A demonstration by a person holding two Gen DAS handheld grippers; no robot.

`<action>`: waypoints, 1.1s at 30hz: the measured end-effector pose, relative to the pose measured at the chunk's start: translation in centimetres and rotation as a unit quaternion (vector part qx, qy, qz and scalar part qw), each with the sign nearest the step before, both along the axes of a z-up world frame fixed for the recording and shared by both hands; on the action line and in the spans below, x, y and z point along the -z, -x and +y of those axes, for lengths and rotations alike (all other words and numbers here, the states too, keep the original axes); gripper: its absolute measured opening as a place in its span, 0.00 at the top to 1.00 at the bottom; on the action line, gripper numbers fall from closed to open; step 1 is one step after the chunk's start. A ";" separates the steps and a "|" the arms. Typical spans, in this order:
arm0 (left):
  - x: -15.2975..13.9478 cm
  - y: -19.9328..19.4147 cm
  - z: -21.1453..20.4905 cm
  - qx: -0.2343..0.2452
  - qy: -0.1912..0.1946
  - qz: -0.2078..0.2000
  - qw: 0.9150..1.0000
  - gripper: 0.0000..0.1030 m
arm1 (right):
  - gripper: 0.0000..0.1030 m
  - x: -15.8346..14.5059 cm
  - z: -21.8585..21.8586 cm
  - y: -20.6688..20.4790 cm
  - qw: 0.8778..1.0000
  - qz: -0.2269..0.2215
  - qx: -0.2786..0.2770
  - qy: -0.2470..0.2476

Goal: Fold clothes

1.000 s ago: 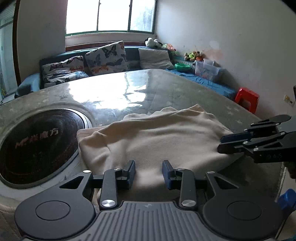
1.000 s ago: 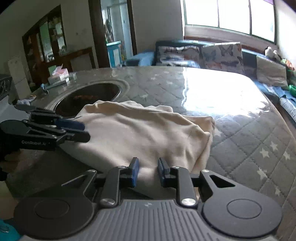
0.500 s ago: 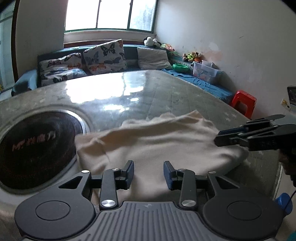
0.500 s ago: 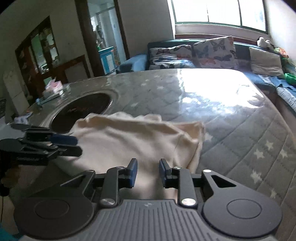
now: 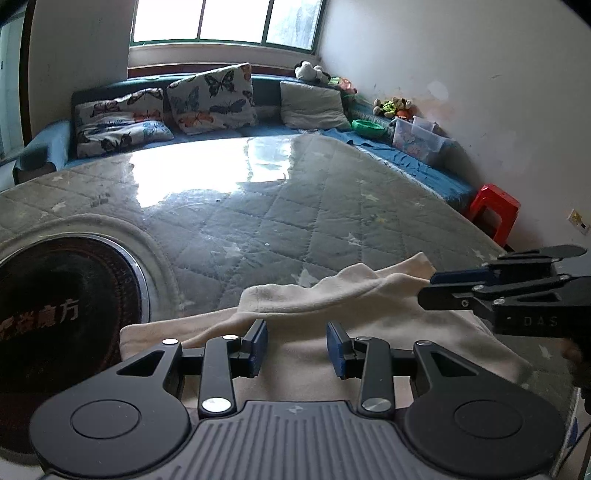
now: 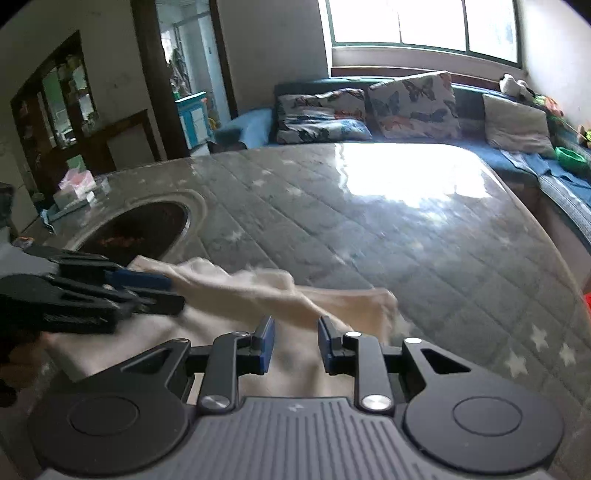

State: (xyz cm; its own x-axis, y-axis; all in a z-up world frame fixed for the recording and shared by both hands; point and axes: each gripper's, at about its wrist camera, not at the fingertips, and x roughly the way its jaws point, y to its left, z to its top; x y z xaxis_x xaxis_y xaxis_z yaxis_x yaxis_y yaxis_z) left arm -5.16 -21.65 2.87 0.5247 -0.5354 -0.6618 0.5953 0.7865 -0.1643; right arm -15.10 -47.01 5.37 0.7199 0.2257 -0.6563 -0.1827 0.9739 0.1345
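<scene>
Underneath everything lies a grey quilted table cover (image 5: 295, 206) with pale stars, glossy where the window (image 5: 221, 18) reflects off it. Set into it at the left is a round dark hotplate (image 5: 66, 317) with a metal rim. Beyond the table runs a blue sofa (image 5: 266, 127) with butterfly cushions (image 5: 210, 98) and a plain grey one, soft toys in the corner, and a red stool (image 5: 495, 208) by the white wall. A clear plastic box (image 5: 417, 138) sits on the sofa's right end; what it holds is too small to tell. Beside it is a green bowl (image 5: 367, 127).

Near the table's front edge lies the cream garment (image 5: 332, 295), bunched along its far side. The left gripper (image 5: 297, 345) and right gripper (image 6: 295, 343) both stand partly parted over the cloth; whether either pinches it cannot be told.
</scene>
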 end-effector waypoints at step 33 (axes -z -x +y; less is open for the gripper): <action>0.5 8.2 7.5 -0.067 -0.044 -0.073 0.994 0.45 | 0.67 1.1 10.2 5.6 0.986 -0.024 -0.137 0.093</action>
